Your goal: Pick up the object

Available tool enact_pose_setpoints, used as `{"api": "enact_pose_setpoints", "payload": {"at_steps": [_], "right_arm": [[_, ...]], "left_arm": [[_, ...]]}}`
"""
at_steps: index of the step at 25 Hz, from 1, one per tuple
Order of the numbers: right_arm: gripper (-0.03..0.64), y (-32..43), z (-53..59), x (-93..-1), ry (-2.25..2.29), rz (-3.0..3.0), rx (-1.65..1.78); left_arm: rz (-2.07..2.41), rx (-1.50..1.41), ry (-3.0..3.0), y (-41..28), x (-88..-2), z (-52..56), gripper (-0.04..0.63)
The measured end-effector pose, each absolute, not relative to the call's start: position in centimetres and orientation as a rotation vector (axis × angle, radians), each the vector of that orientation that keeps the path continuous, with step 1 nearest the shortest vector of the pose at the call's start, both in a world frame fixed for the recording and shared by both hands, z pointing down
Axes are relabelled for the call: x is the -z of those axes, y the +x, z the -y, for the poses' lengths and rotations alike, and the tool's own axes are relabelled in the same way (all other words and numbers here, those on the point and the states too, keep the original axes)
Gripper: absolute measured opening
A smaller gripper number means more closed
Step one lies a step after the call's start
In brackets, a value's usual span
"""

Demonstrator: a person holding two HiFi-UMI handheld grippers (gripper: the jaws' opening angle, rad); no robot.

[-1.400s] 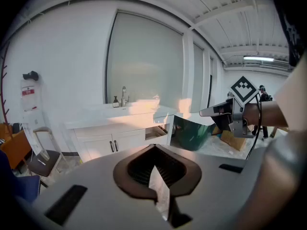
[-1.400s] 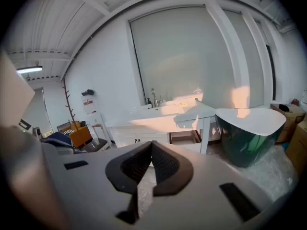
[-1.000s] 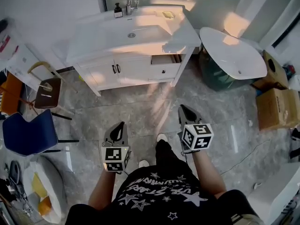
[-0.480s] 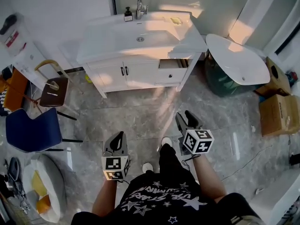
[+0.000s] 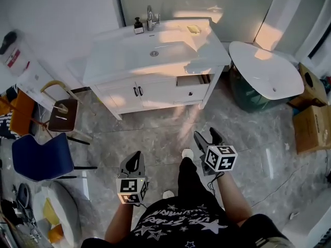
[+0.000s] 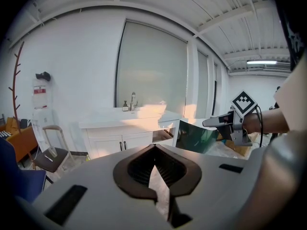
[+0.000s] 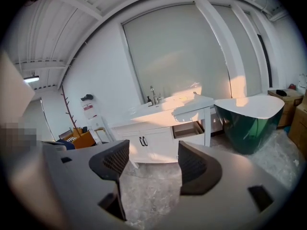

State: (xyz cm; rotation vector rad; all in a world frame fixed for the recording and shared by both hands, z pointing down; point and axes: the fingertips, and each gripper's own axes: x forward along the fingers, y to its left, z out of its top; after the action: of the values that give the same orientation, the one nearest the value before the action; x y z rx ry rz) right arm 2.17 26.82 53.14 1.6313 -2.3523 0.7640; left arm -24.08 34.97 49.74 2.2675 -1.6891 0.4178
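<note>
A white vanity (image 5: 119,56) with a basin stands ahead of me across the marble floor. On its top sit a dark pump bottle (image 5: 138,26) and a small yellow thing (image 5: 193,29). My left gripper (image 5: 136,156) is shut and empty, its jaws meeting at the tips (image 6: 154,148). My right gripper (image 5: 206,134) is open; its jaws have just been opening, and only floor shows between them (image 7: 151,150). Both grippers hang over bare floor, well short of the vanity. The right gripper (image 6: 207,123) also shows in the left gripper view.
A drawer (image 5: 191,80) of the vanity stands partly open. A white-topped green tub (image 5: 266,68) is to the right, with cardboard boxes (image 5: 313,128) beyond it. A blue chair (image 5: 39,156) and a brown stool (image 5: 63,115) stand at the left. My shoes (image 5: 187,153) are between the grippers.
The right gripper's jaws have gone from shut to wide apart. Both grippers now sit lower in the head view, farther from the vanity.
</note>
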Motion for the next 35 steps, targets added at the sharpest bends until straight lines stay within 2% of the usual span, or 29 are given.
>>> {"api": "enact_pose_setpoints", "payload": {"at_steps": [5, 15, 23, 35], "right_arm": [[0.305, 4.1, -19.1, -54.3, 1.581, 2.341, -0.751], [0.305, 10.6, -3.4, -50.9, 1.525, 2.427, -0.713], [0.305, 14.1, 1.0, -51.6, 1.49, 2.43, -0.785], [0.305, 14.4, 6.5, -52.3, 1.518, 2.411, -0.835]], "left_arm": [[1.711, -0.455, 2.281, -21.2, -49.1, -27.2, 0.017], [1.777, -0.376, 2.3, -13.3, -45.8, -10.3, 0.017], [1.763, -0.414, 2.322, -8.5, -45.3, -5.7, 0.017], [1.728, -0.425, 2.329, -8.6, -46.0, 1.3, 0.017]]}}
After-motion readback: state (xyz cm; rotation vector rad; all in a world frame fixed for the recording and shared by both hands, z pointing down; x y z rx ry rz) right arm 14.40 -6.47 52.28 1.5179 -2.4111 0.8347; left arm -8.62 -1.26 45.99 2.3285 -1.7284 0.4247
